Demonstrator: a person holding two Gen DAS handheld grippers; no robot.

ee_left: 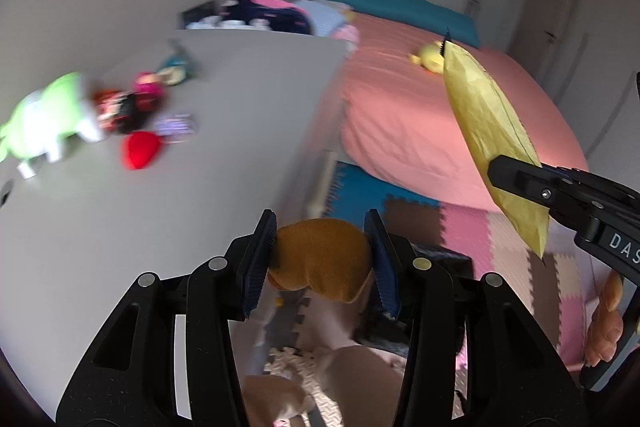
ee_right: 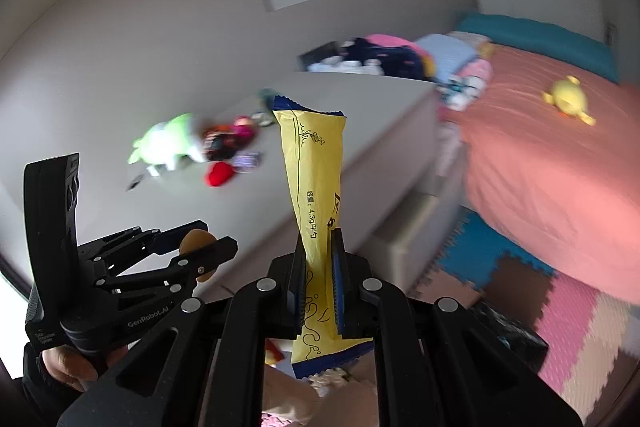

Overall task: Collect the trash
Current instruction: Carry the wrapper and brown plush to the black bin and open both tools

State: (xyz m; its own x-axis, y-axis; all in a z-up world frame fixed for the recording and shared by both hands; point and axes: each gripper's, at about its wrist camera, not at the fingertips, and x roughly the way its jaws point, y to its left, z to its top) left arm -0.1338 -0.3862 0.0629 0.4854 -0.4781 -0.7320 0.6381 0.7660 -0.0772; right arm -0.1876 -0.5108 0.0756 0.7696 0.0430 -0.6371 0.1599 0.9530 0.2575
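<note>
My left gripper point(ee_left: 320, 251) is shut on a soft orange-brown lump point(ee_left: 320, 259), held in the air over the floor mats beside the white table. It also shows in the right wrist view point(ee_right: 200, 247), low at the left. My right gripper point(ee_right: 318, 279) is shut on a long yellow snack packet point(ee_right: 316, 179) with blue ends, which stands upright between its pads. In the left wrist view the packet point(ee_left: 484, 119) hangs at the right, pinched by the right gripper's fingers point(ee_left: 520, 179).
A white table point(ee_left: 200, 155) holds a green-and-white plush point(ee_left: 52, 119), a red heart point(ee_left: 142, 149), small toys and a wrapper point(ee_left: 176, 127). A pink bed point(ee_left: 420, 115) with a yellow duck point(ee_left: 430, 57) is at the right. Coloured foam mats point(ee_left: 460, 227) cover the floor.
</note>
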